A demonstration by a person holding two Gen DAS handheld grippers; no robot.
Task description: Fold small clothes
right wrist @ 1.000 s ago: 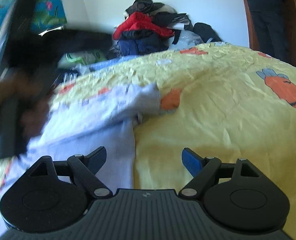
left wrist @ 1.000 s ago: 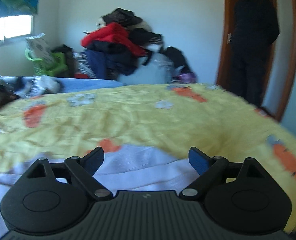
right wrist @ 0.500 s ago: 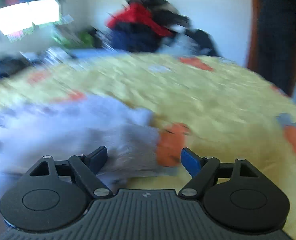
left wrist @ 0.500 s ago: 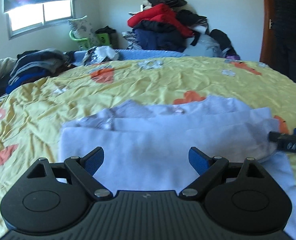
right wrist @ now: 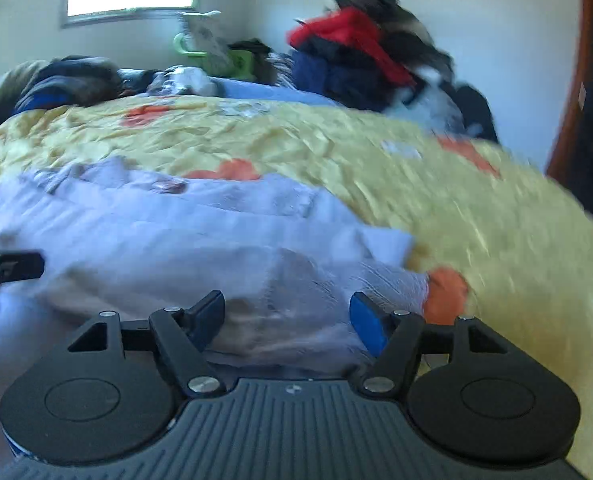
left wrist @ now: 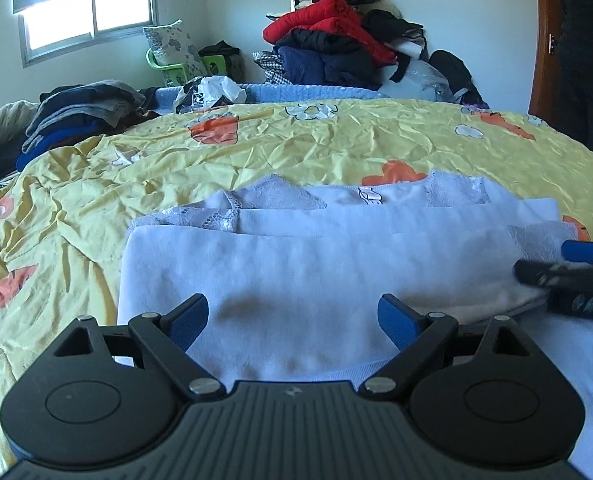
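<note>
A pale lilac-white garment with lace trim [left wrist: 316, 248] lies partly folded on the yellow bedspread [left wrist: 296, 140]. My left gripper [left wrist: 294, 318] is open, low over the garment's near edge, holding nothing. My right gripper [right wrist: 288, 316] is open over the garment's right end [right wrist: 200, 240], its jaws a little narrower than before; the view is blurred. The right gripper's fingers [left wrist: 568, 280] show at the right edge of the left wrist view, on the garment's right fold. The left gripper's tip [right wrist: 4, 268] shows at the left edge of the right wrist view.
A tall heap of red and dark clothes [left wrist: 336, 48] stands at the bed's far side. Folded dark clothes [left wrist: 76, 116] lie at the far left. A person in black [left wrist: 588, 52] stands by the wooden door at the right. A window [left wrist: 88, 20] is at the back left.
Both grippers have swung over the garment and lowered toward it. The right gripper's jaws have closed in slightly. The garment now lies with its lower part folded up.
</note>
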